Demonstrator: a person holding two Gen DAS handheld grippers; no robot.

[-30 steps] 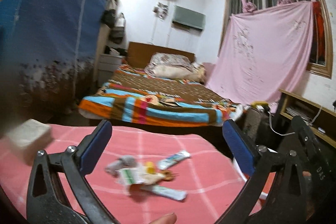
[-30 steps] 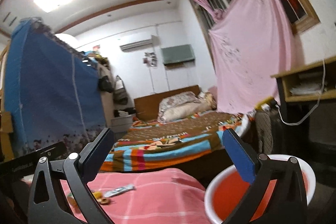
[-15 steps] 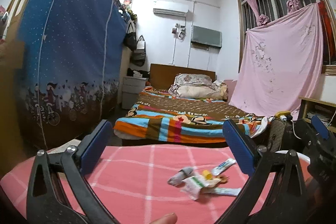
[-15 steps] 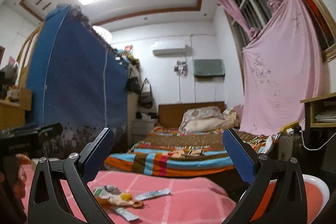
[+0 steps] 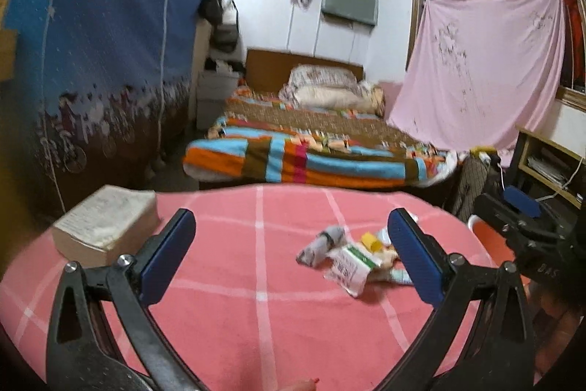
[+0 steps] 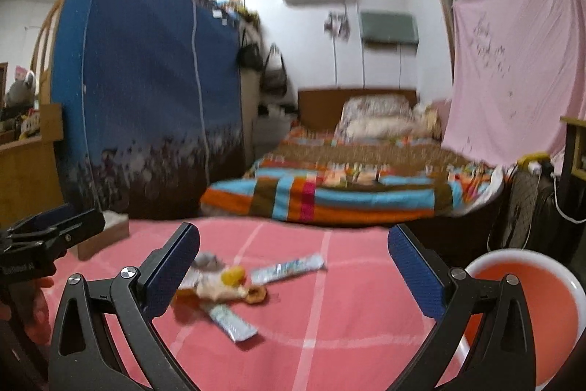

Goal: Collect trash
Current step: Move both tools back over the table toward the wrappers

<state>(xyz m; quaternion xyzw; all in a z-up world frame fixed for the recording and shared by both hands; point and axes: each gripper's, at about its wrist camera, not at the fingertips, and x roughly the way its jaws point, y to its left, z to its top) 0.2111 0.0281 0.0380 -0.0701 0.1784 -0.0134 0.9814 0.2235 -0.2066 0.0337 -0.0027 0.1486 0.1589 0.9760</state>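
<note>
Pink checked cloth covers the table, and a small heap of trash lies on it toward the right side in the left wrist view: crumpled wrappers, a white-and-green packet, a yellow bit. The left gripper hovers above the cloth with its blue-padded jaws spread wide, holding nothing; the heap sits just inside its right finger. The right gripper is likewise spread wide and empty (the same litter shows near its left finger, with two long sachets beside it). A white-rimmed red basin stands at the table's right edge. A thick book rests at the far left.
</note>
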